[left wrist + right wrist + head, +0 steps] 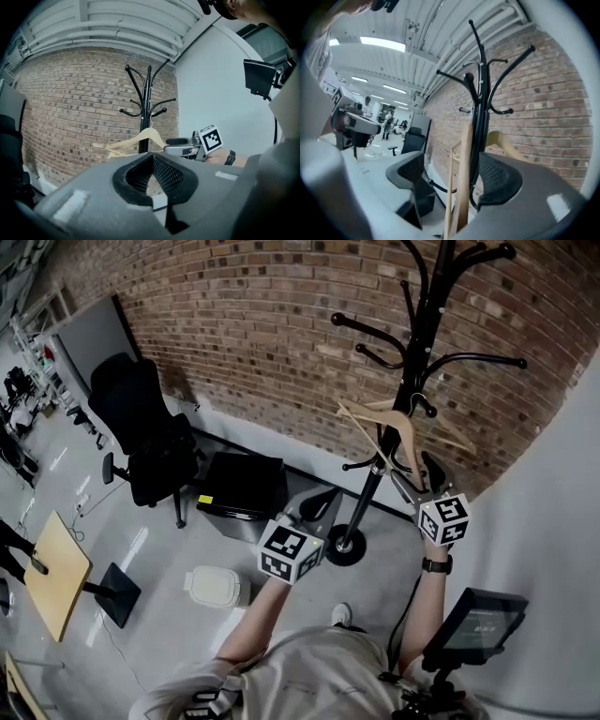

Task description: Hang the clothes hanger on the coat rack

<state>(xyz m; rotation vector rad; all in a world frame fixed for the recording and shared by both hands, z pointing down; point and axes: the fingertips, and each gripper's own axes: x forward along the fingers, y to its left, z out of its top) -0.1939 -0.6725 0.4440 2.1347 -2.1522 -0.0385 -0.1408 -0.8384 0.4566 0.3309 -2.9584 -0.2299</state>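
My right gripper (452, 164) open, hanger (464, 178) between its fingers, right by the rack (480, 117), hook too thin to tell if it sits on the rack, my left gripper (151, 159) shut.

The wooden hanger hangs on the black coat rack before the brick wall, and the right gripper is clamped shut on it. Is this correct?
Not quite. In the right gripper view the jaws of the right gripper stand apart, with the wooden hanger between them and a gap at each side. The rest holds: it hangs on the black coat rack before the brick wall.
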